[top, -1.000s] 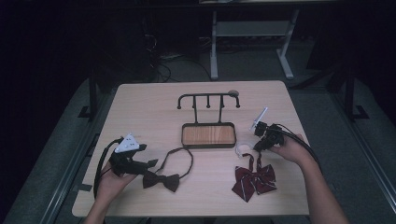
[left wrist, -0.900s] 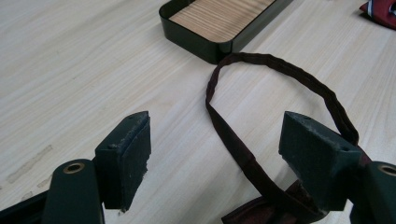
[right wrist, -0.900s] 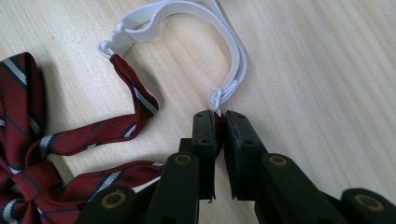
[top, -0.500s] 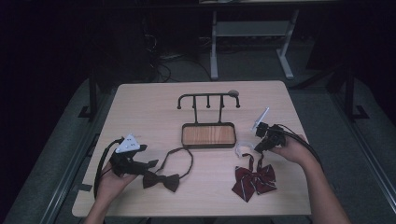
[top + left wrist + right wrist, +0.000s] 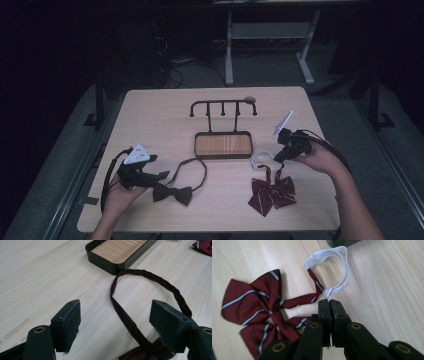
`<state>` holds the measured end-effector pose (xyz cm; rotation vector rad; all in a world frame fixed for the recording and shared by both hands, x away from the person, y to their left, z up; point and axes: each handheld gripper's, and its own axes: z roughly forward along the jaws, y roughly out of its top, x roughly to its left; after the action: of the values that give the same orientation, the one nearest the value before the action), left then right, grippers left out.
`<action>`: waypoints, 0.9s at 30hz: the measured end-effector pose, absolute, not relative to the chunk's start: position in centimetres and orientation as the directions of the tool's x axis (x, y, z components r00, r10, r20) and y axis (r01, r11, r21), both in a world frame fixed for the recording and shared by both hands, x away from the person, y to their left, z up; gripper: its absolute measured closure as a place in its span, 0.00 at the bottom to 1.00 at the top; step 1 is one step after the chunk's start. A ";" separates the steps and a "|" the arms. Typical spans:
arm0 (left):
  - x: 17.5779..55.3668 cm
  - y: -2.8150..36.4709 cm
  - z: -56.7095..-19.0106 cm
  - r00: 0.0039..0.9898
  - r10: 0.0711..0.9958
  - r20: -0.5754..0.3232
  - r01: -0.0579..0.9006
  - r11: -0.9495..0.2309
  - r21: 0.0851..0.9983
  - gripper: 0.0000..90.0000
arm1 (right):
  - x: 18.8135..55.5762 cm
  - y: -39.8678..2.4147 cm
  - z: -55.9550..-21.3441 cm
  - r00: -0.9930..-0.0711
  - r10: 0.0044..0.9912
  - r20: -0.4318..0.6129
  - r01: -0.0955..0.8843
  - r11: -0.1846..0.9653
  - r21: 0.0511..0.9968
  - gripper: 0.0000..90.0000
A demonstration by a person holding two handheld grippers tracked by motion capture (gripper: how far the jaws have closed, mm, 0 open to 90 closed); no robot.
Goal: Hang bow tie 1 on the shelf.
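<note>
Pale wood table (image 5: 165, 115) (dark room) holds a bow tie (image 5: 272, 192).

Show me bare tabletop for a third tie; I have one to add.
Free: the far-left stretch of the table beside the hook stand, and the near strip between the dark bow tie and striped bow tie. Crowded: around the tray and both ties.

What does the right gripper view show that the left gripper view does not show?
Right gripper view: the right gripper shut on the white elastic of the striped bow tie. Left gripper view: the left gripper open over the strap of the dark bow tie, with the tray beyond. Both show the table.
</note>
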<state>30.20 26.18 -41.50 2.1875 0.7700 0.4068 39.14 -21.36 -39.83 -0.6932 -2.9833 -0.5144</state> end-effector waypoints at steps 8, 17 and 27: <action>30.2 26.1 -41.6 0.768 0.640 0.042 0.394 -0.522 0.756 0.28 | 38.7 -22.0 -38.1 -0.910 0.387 0.145 0.413 0.836 0.362 0.97; 30.3 26.0 -41.7 0.770 0.636 0.040 0.397 -0.528 0.751 0.27 | 38.0 -22.0 -36.1 -0.924 0.356 0.138 0.381 0.844 0.377 0.97; 30.3 26.0 -41.7 0.771 0.636 0.041 0.398 -0.530 0.749 0.27 | 37.3 -21.4 -33.6 -0.943 0.313 0.112 0.331 0.851 0.407 0.97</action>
<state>30.29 25.98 -41.72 2.1964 0.7667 0.3995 37.28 -21.42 -33.65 -0.5195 -2.9828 -0.6675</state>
